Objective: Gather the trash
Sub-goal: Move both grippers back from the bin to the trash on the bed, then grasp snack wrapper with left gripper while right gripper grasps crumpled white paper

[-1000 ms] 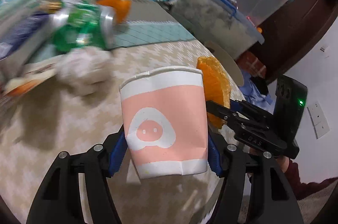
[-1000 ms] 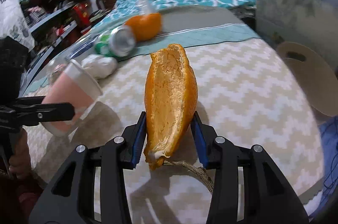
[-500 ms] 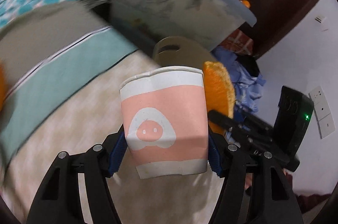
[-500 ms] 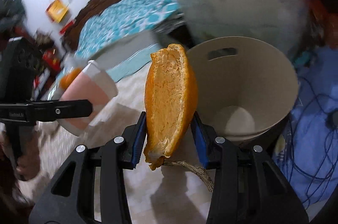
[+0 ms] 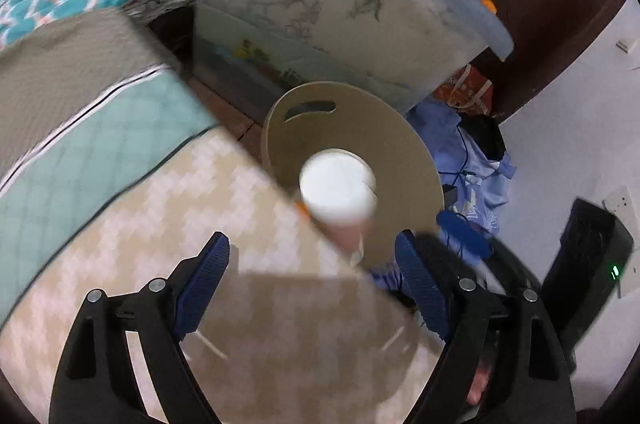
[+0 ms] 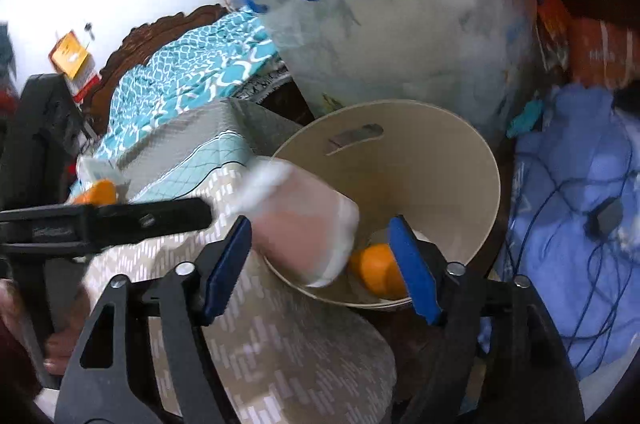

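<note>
Cup (image 5: 338,189), pink with a white rim, blurs in the air over the bin (image 5: 404,159), mouth toward my left camera, touching neither of my left gripper's (image 5: 312,256) pads. That gripper's jaws are opening, wide apart, with nothing pressed between them. Peel (image 6: 376,270) lies orange inside the bin, near its wall on my side, just beside the cup's base in the right view. My right gripper's (image 6: 320,252) jaws are opening too, and hold nothing. The bin stands on the floor against the edge of the surface (image 5: 132,240), with a lidded tub (image 5: 340,23) behind it.
</note>
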A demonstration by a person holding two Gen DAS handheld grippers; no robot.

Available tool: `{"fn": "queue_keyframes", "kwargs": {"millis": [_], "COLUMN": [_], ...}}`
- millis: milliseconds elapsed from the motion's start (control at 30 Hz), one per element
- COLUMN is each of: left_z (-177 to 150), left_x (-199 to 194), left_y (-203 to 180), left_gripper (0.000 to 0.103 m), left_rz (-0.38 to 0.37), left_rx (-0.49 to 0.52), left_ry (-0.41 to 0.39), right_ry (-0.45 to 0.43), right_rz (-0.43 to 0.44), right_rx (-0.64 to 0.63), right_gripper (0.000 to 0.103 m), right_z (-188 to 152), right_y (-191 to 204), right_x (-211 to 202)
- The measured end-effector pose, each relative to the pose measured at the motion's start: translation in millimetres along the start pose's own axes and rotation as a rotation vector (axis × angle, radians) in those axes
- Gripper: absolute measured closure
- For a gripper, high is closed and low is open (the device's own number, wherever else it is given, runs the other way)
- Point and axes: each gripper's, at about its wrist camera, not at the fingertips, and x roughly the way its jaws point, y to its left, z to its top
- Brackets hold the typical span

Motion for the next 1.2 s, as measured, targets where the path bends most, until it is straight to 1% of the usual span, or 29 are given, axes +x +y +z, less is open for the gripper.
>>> {"fn": "queue_keyframes", "kwargs": {"millis": [33, 67, 167, 233, 300, 400, 467, 500, 533, 600, 633, 700, 767, 800, 833, 867, 900, 933, 1067, 1200], "left_z": [-6.4, -20.1, -51.2, -80.6, -106.7, -147.2, -171.5, -179.9, -192.4, -208.9, -215.8, -222.8, -226.5, -227.5, -226.6, -225.2, -224.4, -223.4, -219.4, -214.2], "left_x": [-7.8, -21.8, -51.1, -75.6, -97.4, -134.1, -160.4, -170.4, -185.8, -208.8, -221.0, -241.7, -265.5, -279.2, -286.7, -295.9, -298.2, -298.8, -283.0, -255.2], "left_y": [3.5, 11.2, 32.0, 52.7, 71.6, 96.1, 111.6, 117.2, 126.8, 143.0, 151.8, 164.4, 173.3, 173.6, 172.4, 167.1, 164.1, 159.4, 151.0, 143.0], "left_gripper": [0.022, 0.022, 0.022, 0.023, 0.023, 0.024, 0.025, 0.025, 0.025, 0.025, 0.025, 0.024, 0.024, 0.022, 0.021, 0.018, 0.018, 0.018, 0.018, 0.018], "left_rz": [-0.003, -0.005, 0.009, 0.035, 0.057, 0.109, 0.132, 0.134, 0.127, 0.100, 0.087, 0.094, 0.148, 0.206, 0.255, 0.354, 0.402, 0.454, 0.550, 0.652], "left_rx": [-0.010, -0.025, -0.063, -0.109, -0.158, -0.222, -0.267, -0.287, -0.325, -0.392, -0.425, -0.463, -0.479, -0.464, -0.439, -0.379, -0.341, -0.283, -0.140, 0.001], "left_ry": [-0.003, -0.008, -0.021, -0.025, -0.029, -0.046, -0.073, -0.086, -0.111, -0.160, -0.192, -0.247, -0.319, -0.364, -0.386, -0.410, -0.415, -0.415, -0.386, -0.343], "right_ry": [-0.007, -0.013, -0.041, -0.064, -0.074, -0.047, -0.014, 0.008, 0.042, 0.103, 0.137, 0.190, 0.231, 0.239, 0.244, 0.253, 0.265, 0.286, 0.363, 0.393], "right_rz": [-0.008, -0.015, -0.031, -0.039, -0.024, 0.050, 0.123, 0.170, 0.236, 0.341, 0.391, 0.456, 0.510, 0.517, 0.519, 0.523, 0.531, 0.539, 0.535, 0.505], "right_rx": [-0.021, -0.036, -0.055, -0.053, -0.037, -0.021, -0.043, -0.047, -0.050, -0.064, -0.079, -0.110, -0.170, -0.200, -0.235, -0.276, -0.290, -0.291, -0.225, -0.187], "right_gripper": [0.037, 0.039, 0.041, 0.042, 0.043, 0.047, 0.049, 0.049, 0.049, 0.049, 0.048, 0.045, 0.034, 0.031, 0.026, 0.024, 0.024, 0.024, 0.024, 0.024], "right_z": [-1.2, -1.6, -1.6, -3.5, -5.2, -10.3, -14.6, -16.8, -19.6, -25.0, -28.7, -36.4, -46.4, -50.4, -54.4, -59.3, -62.5, -64.6, -67.2, -71.8], "right_y": [4.0, 6.1, 11.3, 14.7, 16.7, 33.5, 58.0, 69.8, 86.5, 117.9, 139.1, 175.8, 218.0, 233.0, 249.2, 270.6, 281.8, 293.6, 314.7, 326.9], "right_x": [-1.3, -1.5, -7.0, -13.4, -15.8, -15.7, -13.7, -11.7, -8.3, -0.9, 3.7, 10.8, 16.3, 17.4, 18.5, 21.7, 24.0, 29.5, 54.2, 67.6]}}
